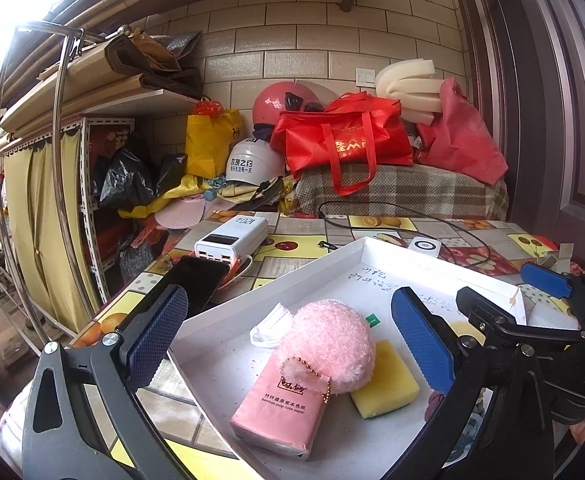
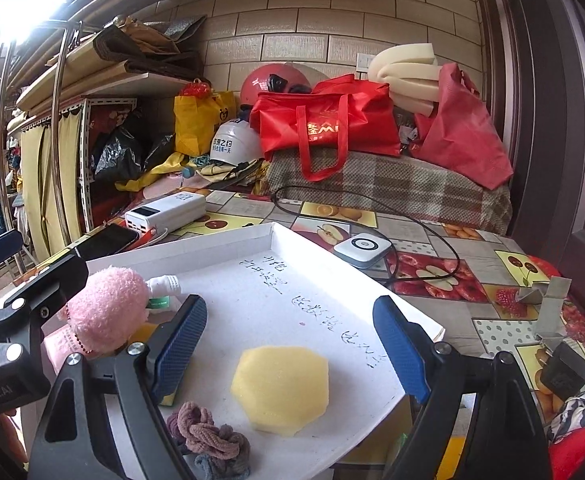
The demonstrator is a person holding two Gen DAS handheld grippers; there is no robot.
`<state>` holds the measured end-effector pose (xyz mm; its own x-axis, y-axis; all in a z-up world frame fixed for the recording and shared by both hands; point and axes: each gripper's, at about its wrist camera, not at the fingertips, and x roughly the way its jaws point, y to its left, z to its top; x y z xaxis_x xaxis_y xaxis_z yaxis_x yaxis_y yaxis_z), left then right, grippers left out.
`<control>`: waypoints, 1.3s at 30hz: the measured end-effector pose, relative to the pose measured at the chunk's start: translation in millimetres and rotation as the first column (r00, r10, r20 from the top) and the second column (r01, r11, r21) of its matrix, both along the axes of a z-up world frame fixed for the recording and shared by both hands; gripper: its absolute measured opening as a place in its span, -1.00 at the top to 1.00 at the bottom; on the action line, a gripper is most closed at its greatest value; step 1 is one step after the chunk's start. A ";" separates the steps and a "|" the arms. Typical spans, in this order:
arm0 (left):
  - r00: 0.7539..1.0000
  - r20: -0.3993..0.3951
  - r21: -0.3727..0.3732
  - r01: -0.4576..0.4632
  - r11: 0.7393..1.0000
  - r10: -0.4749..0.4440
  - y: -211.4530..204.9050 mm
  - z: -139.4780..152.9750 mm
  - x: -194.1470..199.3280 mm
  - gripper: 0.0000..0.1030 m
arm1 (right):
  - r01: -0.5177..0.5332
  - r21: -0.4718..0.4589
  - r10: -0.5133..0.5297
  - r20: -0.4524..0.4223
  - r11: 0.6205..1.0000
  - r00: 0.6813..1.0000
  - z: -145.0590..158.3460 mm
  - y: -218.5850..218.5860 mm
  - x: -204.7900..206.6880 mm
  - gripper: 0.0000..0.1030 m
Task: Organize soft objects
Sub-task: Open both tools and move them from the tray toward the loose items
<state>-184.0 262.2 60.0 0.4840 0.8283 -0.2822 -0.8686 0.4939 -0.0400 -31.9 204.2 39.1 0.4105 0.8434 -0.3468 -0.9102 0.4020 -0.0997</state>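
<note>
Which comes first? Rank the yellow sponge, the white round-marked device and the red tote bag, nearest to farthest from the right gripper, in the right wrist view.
1. Yellow sponge: in the white tray, between the open right gripper fingers.
2. White round-marked device: on the tablecloth beyond the tray's far edge.
3. Red tote bag: on the plaid-covered pile by the wall.

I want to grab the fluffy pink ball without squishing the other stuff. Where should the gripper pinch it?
Probably pinch the pink plush ball across its round middle, coming from above. It leans on the tissue pack and yellow sponge, so its top is free.
</note>
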 end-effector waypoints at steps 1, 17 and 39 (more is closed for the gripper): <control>1.000 0.000 0.002 -0.004 1.000 0.004 -0.5 0.0 0.0 -1.00 | 0.019 0.008 -0.019 0.006 1.000 1.000 0.5 -1.7 -0.1 -0.66; 0.999 0.002 0.010 -0.054 0.998 0.054 -9.9 0.0 -6.5 -1.00 | 0.044 0.136 -0.042 -0.022 0.990 0.999 5.0 -43.0 -0.1 -0.67; 0.982 -0.028 0.023 0.185 0.982 -0.184 -80.5 3.0 16.7 -1.00 | 0.079 0.104 -0.073 -0.058 0.991 0.996 1.2 -172.9 39.9 -1.00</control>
<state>-167.2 181.7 63.1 0.6222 0.7324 -0.2766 -0.7630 0.6464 -0.0047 8.0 31.3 40.3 0.4576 0.8437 -0.2807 -0.8796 0.4757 -0.0041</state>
